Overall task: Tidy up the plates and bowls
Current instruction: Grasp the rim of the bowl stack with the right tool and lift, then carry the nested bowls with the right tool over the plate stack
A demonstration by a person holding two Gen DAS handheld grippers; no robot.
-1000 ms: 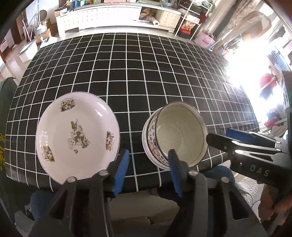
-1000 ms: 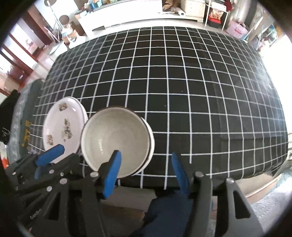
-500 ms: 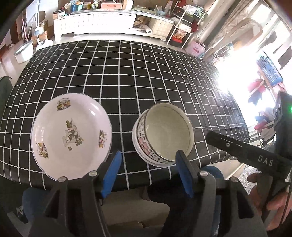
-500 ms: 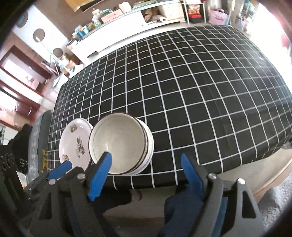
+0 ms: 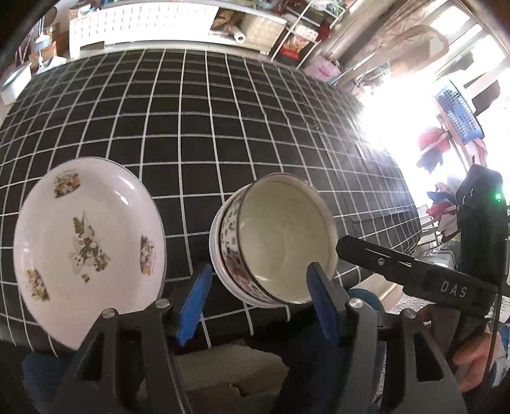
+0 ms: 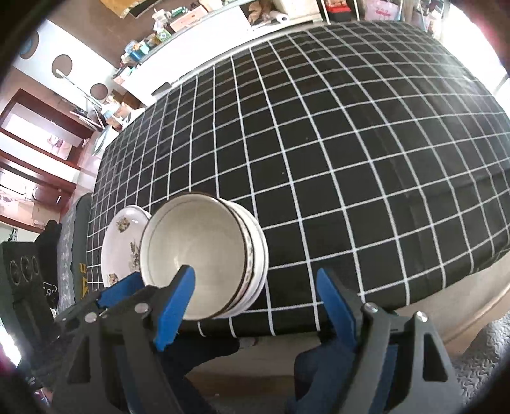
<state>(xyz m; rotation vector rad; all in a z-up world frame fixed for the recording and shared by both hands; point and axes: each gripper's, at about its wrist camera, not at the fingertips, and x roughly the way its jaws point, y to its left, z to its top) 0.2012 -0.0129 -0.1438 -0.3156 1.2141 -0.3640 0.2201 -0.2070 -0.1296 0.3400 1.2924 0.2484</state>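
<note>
A stack of bowls (image 5: 280,235), the top one floral with a dark rim, stands near the front edge of the black checked table (image 5: 223,127). To its left lies a white plate (image 5: 86,235) with flower motifs. My left gripper (image 5: 258,270) hovers open over the stack's near side, the stack showing between its blue pads. In the right wrist view the bowls (image 6: 197,242) and plate (image 6: 121,242) sit at lower left. My right gripper (image 6: 255,274) is open, its left pad over the top bowl's near rim. Whether any pad touches a bowl I cannot tell.
The right gripper's black finger (image 5: 414,274) reaches in from the right, with a hand (image 5: 471,360) on its grip. The left gripper's blue pad (image 6: 118,286) shows beside the plate. A white cabinet (image 5: 143,22) and shelves stand beyond the table. The table's front edge (image 6: 318,321) is just below the bowls.
Both grippers' jaws have opened wider. Both have sunk closer to the bowls, and the right one has rolled, tilting its view. Plate and bowls have stayed put.
</note>
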